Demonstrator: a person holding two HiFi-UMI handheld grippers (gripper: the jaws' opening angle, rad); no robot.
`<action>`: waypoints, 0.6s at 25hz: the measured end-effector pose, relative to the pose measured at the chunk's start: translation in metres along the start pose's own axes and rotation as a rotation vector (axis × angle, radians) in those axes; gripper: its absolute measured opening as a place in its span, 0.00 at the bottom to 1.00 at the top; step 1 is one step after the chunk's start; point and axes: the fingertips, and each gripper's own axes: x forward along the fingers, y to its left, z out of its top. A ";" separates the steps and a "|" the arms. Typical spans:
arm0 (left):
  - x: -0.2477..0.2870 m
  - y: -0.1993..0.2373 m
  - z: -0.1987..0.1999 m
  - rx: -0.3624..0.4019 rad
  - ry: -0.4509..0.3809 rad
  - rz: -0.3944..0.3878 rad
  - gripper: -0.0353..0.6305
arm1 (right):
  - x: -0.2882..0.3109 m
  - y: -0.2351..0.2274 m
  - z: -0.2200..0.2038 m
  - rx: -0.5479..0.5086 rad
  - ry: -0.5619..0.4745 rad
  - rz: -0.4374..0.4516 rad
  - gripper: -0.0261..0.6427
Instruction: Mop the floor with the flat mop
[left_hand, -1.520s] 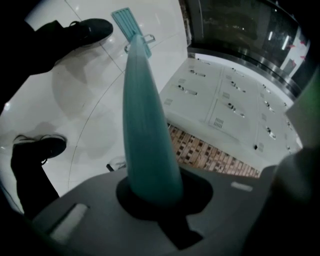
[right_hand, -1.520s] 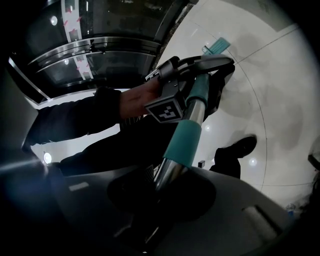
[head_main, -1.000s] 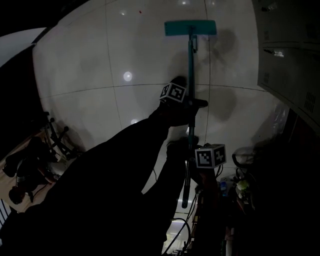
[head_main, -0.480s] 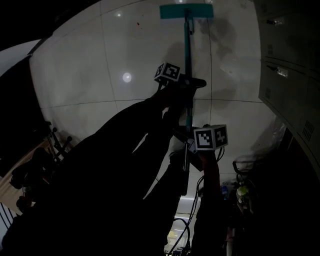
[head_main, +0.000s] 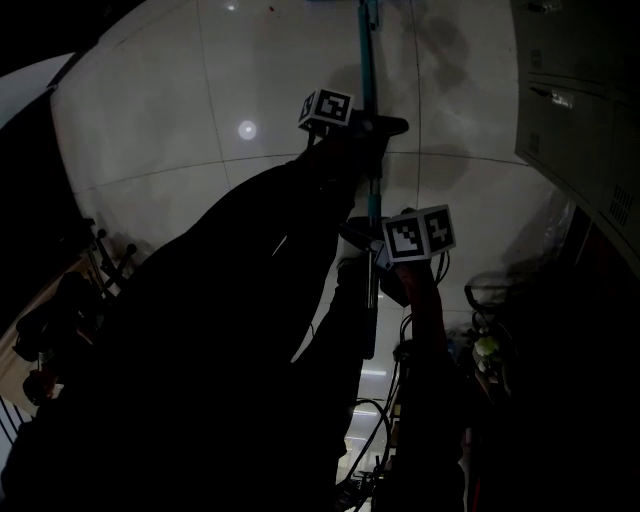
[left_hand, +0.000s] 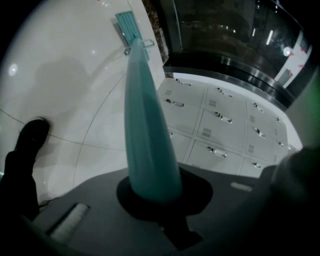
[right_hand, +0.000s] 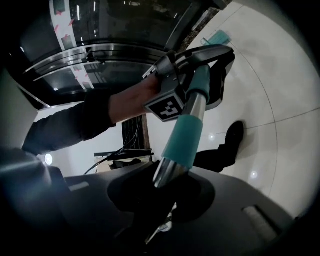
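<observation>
mopping is judged under way, the flat mop (head_main: 367, 60) handle being clamped by both left gripper (head_main: 372, 128) and right gripper (head_main: 372, 252), its head (left_hand: 126, 27) laid on the floor (head_main: 180, 120) at upper left, with remaining floor area undeterminable.

I have pushed forward, so the mop head (left_hand: 127, 26) has slid off the top edge of the head view. My left gripper (head_main: 372, 128) and right gripper (head_main: 375, 252) have both moved farther out along with the pole (head_main: 366, 50).
</observation>
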 end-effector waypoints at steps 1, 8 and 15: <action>0.001 0.002 -0.016 0.007 -0.001 -0.006 0.10 | 0.003 -0.001 -0.021 -0.010 0.031 -0.006 0.20; 0.013 0.042 -0.147 0.021 0.043 0.033 0.08 | 0.016 -0.012 -0.165 -0.019 0.129 -0.058 0.15; 0.016 0.077 -0.240 -0.006 0.046 0.032 0.08 | 0.014 -0.018 -0.256 0.093 0.026 0.032 0.05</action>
